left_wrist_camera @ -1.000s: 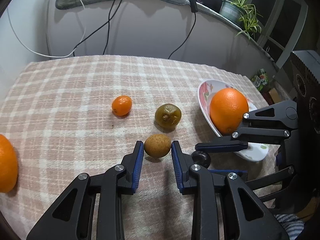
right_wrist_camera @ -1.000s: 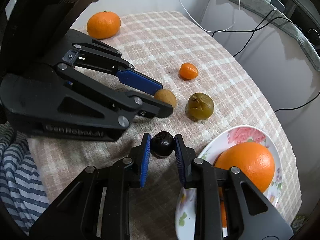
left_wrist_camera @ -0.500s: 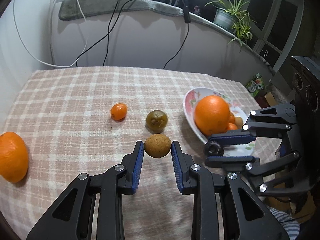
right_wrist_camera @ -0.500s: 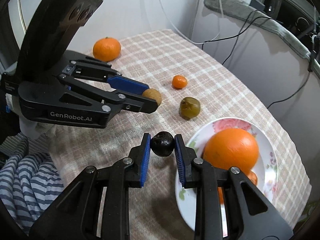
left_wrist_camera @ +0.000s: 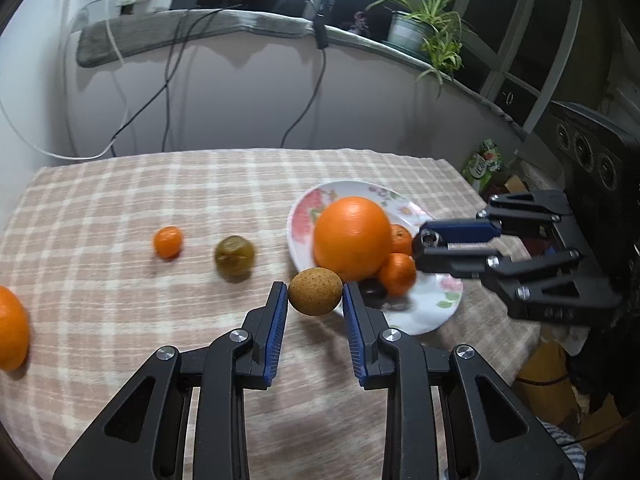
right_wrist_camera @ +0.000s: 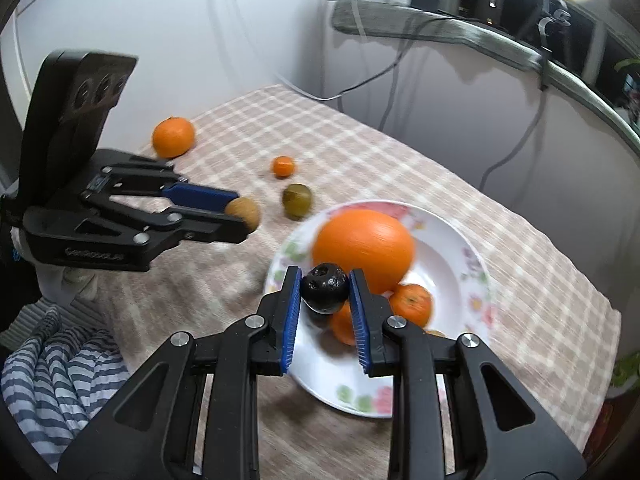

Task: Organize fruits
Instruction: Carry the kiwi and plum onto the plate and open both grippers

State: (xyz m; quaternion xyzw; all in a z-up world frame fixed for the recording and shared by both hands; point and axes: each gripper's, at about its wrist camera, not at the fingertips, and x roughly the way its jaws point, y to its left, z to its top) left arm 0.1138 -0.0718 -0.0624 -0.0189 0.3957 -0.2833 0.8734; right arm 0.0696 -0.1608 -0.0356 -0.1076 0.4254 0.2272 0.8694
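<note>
So the left gripper (left_wrist_camera: 315, 307) is clamped on a small brown fruit (left_wrist_camera: 315, 291), pinched between its blue pads (left_wrist_camera: 277, 330) and held up off the checked tablecloth (left_wrist_camera: 120, 200), right at the near edge of the flowered plate (left_wrist_camera: 436, 312) in the middle of the left wrist view. The right gripper (right_wrist_camera: 325, 304) is squeezing a dark wrinkly fruit (right_wrist_camera: 324, 288) (almost black, can't tell what kind) and it's hanging over the plate, just in front of the big orange (right_wrist_camera: 362, 248). Two small mandarins (right_wrist_camera: 412, 304) sit in the plate next to that orange. Still out on the cloth: a tiny orange fruit (left_wrist_camera: 168, 241) and a greenish one (left_wrist_camera: 234, 255) left of centre, well apart from the plate, plus another orange (left_wrist_camera: 12, 332) at the far left edge of the frame.
</note>
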